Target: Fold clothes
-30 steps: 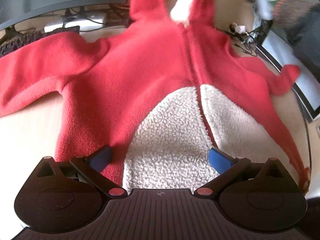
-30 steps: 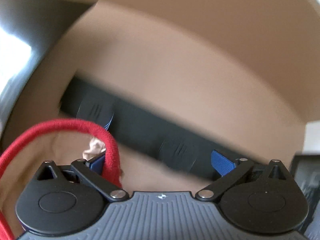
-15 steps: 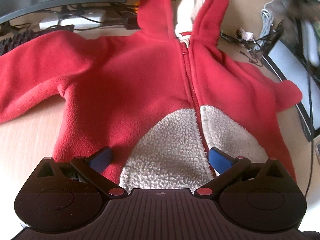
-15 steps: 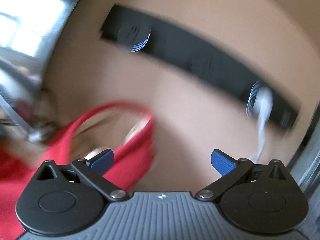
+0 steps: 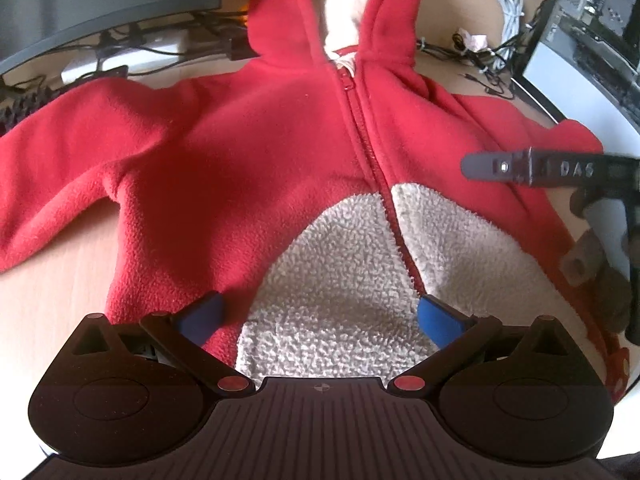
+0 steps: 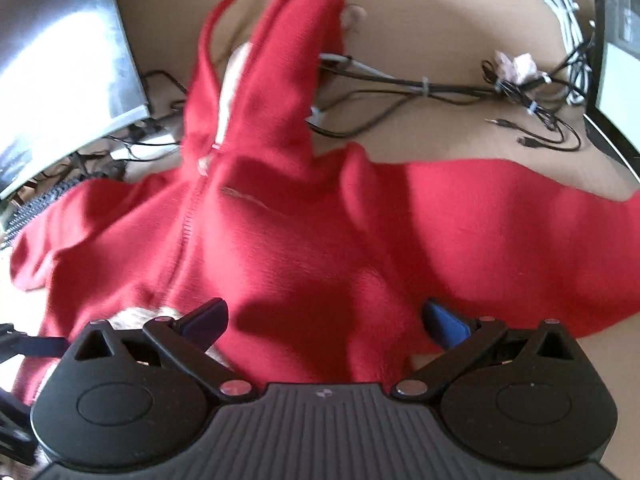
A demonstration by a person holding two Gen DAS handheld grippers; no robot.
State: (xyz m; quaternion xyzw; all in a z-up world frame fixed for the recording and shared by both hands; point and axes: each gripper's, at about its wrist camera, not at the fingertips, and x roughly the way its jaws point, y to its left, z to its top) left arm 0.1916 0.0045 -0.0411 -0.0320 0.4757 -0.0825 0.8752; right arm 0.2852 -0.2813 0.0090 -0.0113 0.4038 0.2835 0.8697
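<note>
A red fleece hooded suit [image 5: 248, 168] lies front up on the light wooden table, zipper [image 5: 372, 168] closed, with a cream sherpa belly panel [image 5: 340, 280]. Its hood [image 5: 332, 12] leans up against the back wall. My left gripper [image 5: 320, 316] hovers open over the lower belly, nothing between its blue pads. My right gripper [image 6: 324, 316] is open above the suit's right shoulder, with the hood [image 6: 272, 60] ahead and the right sleeve [image 6: 520, 232] stretched out to the right. The right gripper [image 5: 540, 168] and the hand holding it also show in the left wrist view.
A monitor [image 5: 100, 0] stands at the back left with a keyboard [image 5: 24, 108] below it. Tangled cables [image 6: 440, 88] and a white cord [image 5: 508, 4] run along the back wall. A computer case [image 5: 592, 20] sits at the right. Bare table [image 5: 48, 300] shows at the left.
My right gripper has swung from facing the wall near the hood's rim down to above the suit's right shoulder, and now appears in the left wrist view. The left gripper has barely moved.
</note>
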